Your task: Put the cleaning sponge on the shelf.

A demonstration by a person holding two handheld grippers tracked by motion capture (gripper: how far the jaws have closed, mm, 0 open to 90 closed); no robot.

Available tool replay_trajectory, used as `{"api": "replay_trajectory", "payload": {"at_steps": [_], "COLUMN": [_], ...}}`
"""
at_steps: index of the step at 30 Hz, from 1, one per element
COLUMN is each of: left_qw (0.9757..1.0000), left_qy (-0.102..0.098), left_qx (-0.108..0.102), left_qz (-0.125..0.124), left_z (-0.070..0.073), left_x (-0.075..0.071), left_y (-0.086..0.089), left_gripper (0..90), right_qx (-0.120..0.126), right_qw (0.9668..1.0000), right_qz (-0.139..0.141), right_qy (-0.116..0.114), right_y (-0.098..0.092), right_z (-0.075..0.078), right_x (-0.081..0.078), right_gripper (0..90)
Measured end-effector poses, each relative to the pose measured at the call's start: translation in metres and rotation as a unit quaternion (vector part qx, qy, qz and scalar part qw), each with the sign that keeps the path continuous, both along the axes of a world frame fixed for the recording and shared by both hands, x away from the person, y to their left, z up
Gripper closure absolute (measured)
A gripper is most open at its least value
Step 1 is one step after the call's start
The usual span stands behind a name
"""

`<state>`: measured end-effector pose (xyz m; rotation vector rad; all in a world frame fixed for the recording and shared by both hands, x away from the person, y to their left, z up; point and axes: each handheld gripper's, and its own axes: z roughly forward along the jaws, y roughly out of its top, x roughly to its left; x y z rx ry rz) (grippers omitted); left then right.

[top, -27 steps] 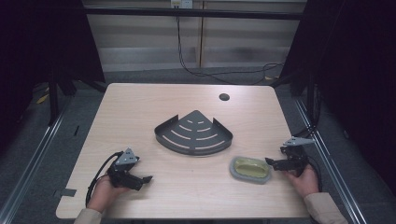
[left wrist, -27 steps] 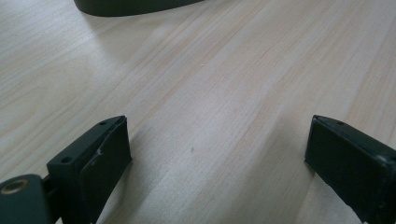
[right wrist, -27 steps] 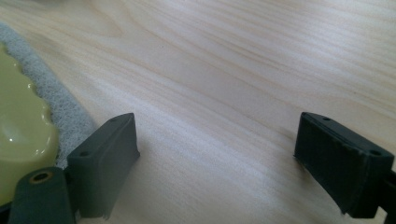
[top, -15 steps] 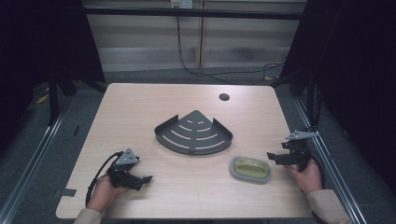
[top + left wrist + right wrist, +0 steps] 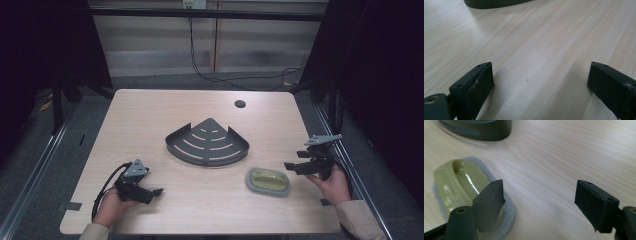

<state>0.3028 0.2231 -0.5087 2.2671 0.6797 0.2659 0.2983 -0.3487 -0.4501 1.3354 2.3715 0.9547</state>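
Observation:
A dark grey quarter-round shelf tray [image 5: 207, 142] lies flat at the table's middle. To its front right sits an olive-green dish [image 5: 268, 181] with a pale grey rim. My right gripper [image 5: 292, 162] is held just right of the dish, its jaws open and pointing left at it. In the right gripper view the dish [image 5: 456, 180] lies behind the left jaw and only bare wood shows between the jaws of the right gripper [image 5: 539, 187]. My left gripper [image 5: 154, 194] rests at the front left, open, over bare table. The left gripper [image 5: 540, 72] faces the tray's rim [image 5: 496, 3] farther off.
A round cable hole [image 5: 240, 104] sits near the table's far edge. Dark frame posts stand along both sides, and a black cable [image 5: 235, 82] runs on the floor behind. The tray's dark wall [image 5: 481, 130] is at the top left of the right gripper view.
My right gripper has lifted slightly and drifted a little away from the front edge, staying open beside the dish. The left gripper, tray and dish have not moved.

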Motion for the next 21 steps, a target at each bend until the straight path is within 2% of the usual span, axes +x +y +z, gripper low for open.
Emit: {"api": "replay_trajectory", "payload": {"at_steps": [2,8,12,14,15,21], "left_qw": [1.0000,1.0000,1.0000,1.0000,1.0000,1.0000], "left_qy": [-0.001,0.000,0.000,0.000,0.000,0.000], "left_qx": [0.000,0.000,0.000,0.000,0.000,0.000], "left_qz": [0.000,0.000,0.000,0.000,0.000,0.000], "left_z": [0.000,0.000,0.000,0.000,0.000,0.000], "left_x": [0.000,0.000,0.000,0.000,0.000,0.000], "left_y": [0.000,0.000,0.000,0.000,0.000,0.000], "left_gripper": [6.2,6.2,6.2,6.2,6.2,6.2], "right_qx": [-0.003,-0.009,-0.020,-0.024,-0.036,-0.050], "right_qw": [0.9998,0.9986,0.9963,0.9959,0.9945,0.9910], "right_qz": [0.021,0.051,0.082,0.086,0.096,0.122], "right_qy": [0.002,0.008,0.016,0.017,0.022,0.024], "right_y": [0.006,0.015,0.025,0.027,0.031,0.038], "right_z": [0.008,0.018,0.025,0.025,0.028,0.033], "right_x": [-0.002,-0.004,-0.006,-0.007,-0.008,-0.009], "right_gripper": [25.5,26.9,28.7,28.7,28.7,29.2]}}
